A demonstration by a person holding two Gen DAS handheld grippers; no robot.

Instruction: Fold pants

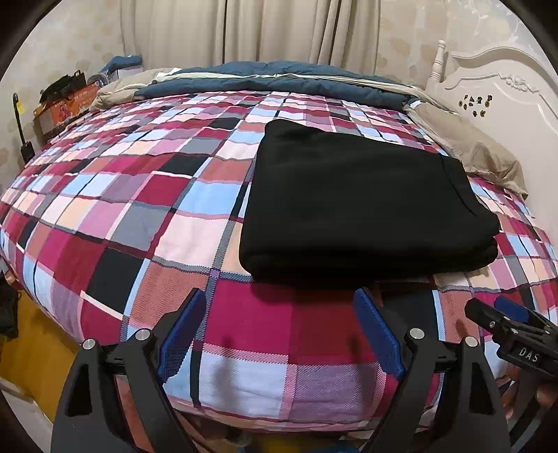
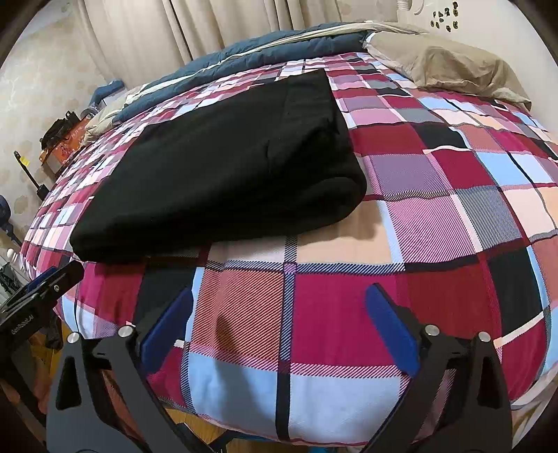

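Observation:
The black pants (image 1: 359,202) lie folded into a flat rectangle on the plaid bedspread (image 1: 139,209). They also show in the right wrist view (image 2: 226,167). My left gripper (image 1: 279,299) is open and empty, hovering just short of the pants' near edge. My right gripper (image 2: 279,296) is open and empty, a little in front of and to the right of the pants. The right gripper also shows at the right edge of the left wrist view (image 1: 505,313). The left gripper shows at the left edge of the right wrist view (image 2: 52,278).
A blue duvet (image 1: 272,78) is bunched along the far side of the bed. A beige pillow (image 1: 481,153) lies by the white headboard (image 1: 505,90). Curtains (image 1: 244,31) hang behind. An orange box (image 1: 66,104) with clutter stands at the far left.

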